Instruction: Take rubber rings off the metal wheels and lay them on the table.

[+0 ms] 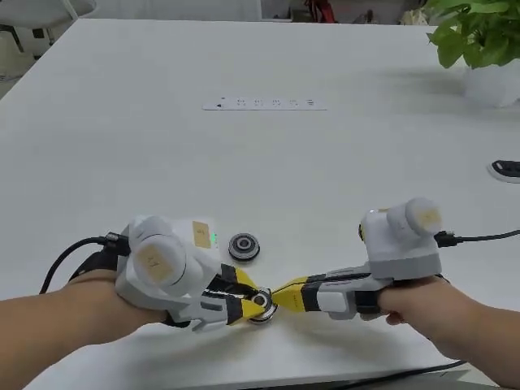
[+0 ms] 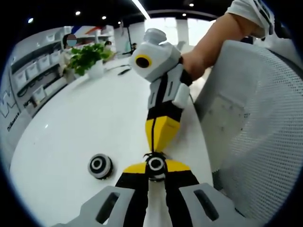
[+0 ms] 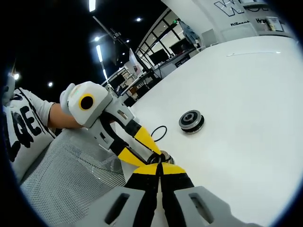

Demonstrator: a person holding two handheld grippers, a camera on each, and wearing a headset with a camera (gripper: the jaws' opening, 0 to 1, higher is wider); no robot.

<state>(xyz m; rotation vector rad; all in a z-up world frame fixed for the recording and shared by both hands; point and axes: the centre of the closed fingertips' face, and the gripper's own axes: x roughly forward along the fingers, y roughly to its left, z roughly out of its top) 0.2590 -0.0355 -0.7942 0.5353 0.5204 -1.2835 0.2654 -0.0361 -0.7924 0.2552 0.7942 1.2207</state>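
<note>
My left gripper (image 1: 253, 304) is shut on a small metal wheel (image 1: 260, 305) just above the table's near edge. Its yellow-tipped jaws clamp the wheel (image 2: 155, 165) from both sides. My right gripper (image 1: 275, 299) comes in from the right, tip to tip with the left one. Its jaws are pressed together on the thin black rubber ring (image 2: 152, 154) at the wheel's edge. In the right gripper view the closed tips (image 3: 160, 164) touch the held wheel (image 3: 164, 157). A second wheel with its black ring (image 1: 244, 246) (image 2: 100, 166) (image 3: 191, 120) lies flat on the table beside them.
The white table (image 1: 268, 171) carries a flat power strip (image 1: 264, 103) farther back, a potted plant (image 1: 486, 49) at the far right and a dark round object (image 1: 505, 169) at the right edge. A grey mesh chair (image 2: 255, 132) stands by the near edge.
</note>
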